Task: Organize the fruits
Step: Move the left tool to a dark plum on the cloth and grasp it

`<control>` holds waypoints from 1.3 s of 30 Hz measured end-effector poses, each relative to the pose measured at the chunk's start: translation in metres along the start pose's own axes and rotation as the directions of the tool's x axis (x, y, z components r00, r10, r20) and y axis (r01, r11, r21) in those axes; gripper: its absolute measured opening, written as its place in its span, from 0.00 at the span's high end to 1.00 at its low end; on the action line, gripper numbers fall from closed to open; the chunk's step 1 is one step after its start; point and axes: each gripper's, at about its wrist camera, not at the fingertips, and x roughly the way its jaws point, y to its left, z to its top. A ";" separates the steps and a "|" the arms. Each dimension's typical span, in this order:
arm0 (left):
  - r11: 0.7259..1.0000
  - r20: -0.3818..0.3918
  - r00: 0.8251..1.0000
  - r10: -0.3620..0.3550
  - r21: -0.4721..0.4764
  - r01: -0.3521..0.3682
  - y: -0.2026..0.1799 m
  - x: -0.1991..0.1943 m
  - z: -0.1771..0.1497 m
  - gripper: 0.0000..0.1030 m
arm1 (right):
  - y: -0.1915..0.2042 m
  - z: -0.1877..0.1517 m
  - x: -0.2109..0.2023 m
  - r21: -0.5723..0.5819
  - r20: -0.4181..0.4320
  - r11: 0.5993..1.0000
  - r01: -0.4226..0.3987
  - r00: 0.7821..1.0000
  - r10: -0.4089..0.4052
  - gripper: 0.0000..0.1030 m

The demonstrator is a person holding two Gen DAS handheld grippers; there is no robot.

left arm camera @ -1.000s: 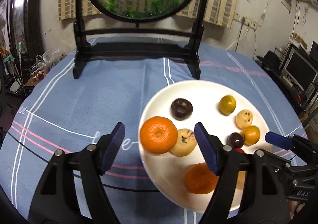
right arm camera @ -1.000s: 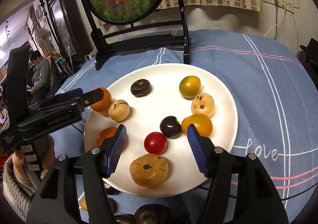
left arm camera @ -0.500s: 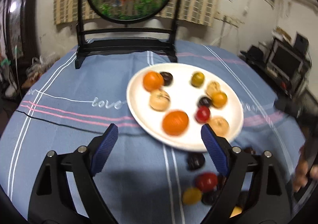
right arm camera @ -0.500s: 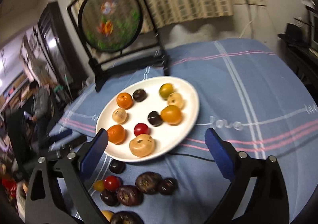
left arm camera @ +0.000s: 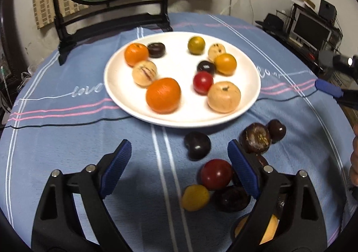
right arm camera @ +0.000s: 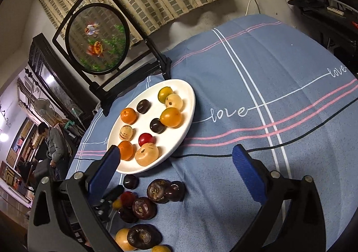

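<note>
A: Both grippers have drawn back since a second ago. Then the left gripper [left arm camera: 176, 158] sat over the near rim of the white plate [left arm camera: 116, 95] with an orange between its fingers; now the plate lies well ahead of it and it hovers over bare blue tablecloth [left arm camera: 67, 140], jaws wide, nothing held.

B: Right gripper [right arm camera: 176, 164]?

A: Same story. It was low over the plate; now it is pulled back and tilted, jaws wide and empty, plate ahead and to its left.

B: Meaning for the job?

A: My guess: nine fruits are on the plate, and the pull-back has brought the loose pile [left arm camera: 223, 173] into view. It lies just ahead of the left gripper's right finger. The red fruit [left arm camera: 216, 174] and the yellow one [left arm camera: 195, 197] sit closest, so a fresh pick looks likely.

B: What can't you read?

A: Left view is motion-blurred. Its right finger covers part of the pile, including an orange-yellow fruit [left arm camera: 270, 227] underneath. In the right view, its left finger hides part of the near orange [right arm camera: 126, 150], and the lowest fruits are cut by the frame edge.
</note>
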 end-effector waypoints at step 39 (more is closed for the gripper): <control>0.983 -0.001 0.983 0.182 0.003 -0.182 0.022 0.007 -0.012 0.16 | -0.003 0.001 -0.001 0.018 -0.006 1.000 -0.008 1.000 0.008 0.03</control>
